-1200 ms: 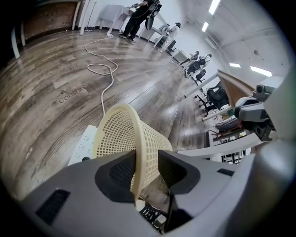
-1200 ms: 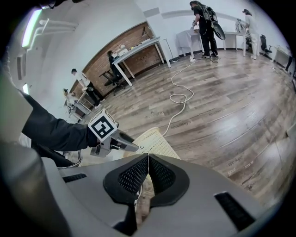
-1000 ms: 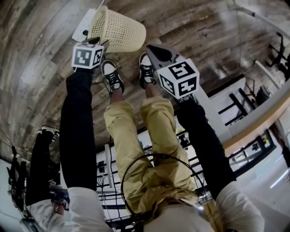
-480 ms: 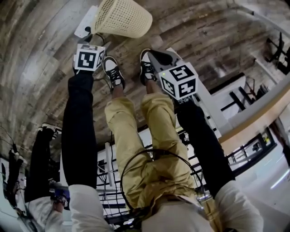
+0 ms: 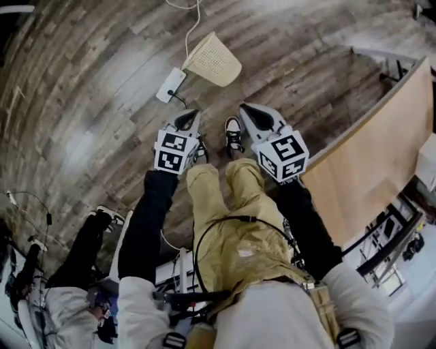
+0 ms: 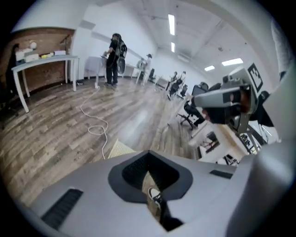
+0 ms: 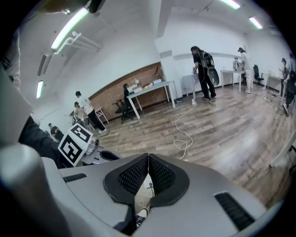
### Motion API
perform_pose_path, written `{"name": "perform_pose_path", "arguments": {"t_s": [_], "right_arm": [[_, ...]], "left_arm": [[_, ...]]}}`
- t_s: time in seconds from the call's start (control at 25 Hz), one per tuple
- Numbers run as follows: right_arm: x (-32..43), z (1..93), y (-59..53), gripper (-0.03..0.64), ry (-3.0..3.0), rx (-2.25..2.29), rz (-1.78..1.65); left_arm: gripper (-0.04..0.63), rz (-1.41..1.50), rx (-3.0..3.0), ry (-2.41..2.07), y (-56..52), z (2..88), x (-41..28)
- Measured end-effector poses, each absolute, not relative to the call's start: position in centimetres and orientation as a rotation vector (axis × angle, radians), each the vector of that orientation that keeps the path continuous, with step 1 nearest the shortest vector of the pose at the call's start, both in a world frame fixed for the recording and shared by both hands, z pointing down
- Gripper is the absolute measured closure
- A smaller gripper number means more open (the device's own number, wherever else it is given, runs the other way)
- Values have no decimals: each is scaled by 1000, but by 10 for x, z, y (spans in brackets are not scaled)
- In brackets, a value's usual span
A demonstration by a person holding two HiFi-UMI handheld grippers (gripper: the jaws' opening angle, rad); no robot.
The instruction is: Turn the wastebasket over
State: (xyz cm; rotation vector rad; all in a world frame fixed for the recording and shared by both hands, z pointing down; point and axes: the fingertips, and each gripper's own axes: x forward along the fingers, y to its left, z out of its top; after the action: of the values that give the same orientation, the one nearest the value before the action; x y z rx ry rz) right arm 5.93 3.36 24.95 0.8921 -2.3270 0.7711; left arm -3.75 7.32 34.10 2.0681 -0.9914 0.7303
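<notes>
Both the left gripper (image 5: pixel 187 121), whose jaws had just closed on nothing, and the right gripper (image 5: pixel 256 117), jaws together and empty, had risen clear of the cream lattice wastebasket (image 5: pixel 212 60), which sat on the wooden floor (image 5: pixel 102 102) at upper centre, apparently already turned over.

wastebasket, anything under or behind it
The wastebasket sits on wood floor. A white cable trails away behind it, and a white power strip lies beside it. Whatever its woven wall covers, including its inside, cannot be seen.
</notes>
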Motion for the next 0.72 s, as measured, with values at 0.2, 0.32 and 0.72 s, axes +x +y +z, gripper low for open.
{"name": "perform_pose_path", "arguments": {"t_s": [0.2, 0.32, 0.72], "right_arm": [[65, 89, 28, 595, -2481, 1044, 587], [65, -2, 33, 595, -2598, 1119, 444], [75, -194, 86, 595, -2795, 1304, 79]], "left_arm": [[594, 585, 2195, -1241, 52, 163, -35], [595, 490, 2265, -1405, 44, 69, -33], [595, 143, 2378, -1602, 71, -136, 6]]}}
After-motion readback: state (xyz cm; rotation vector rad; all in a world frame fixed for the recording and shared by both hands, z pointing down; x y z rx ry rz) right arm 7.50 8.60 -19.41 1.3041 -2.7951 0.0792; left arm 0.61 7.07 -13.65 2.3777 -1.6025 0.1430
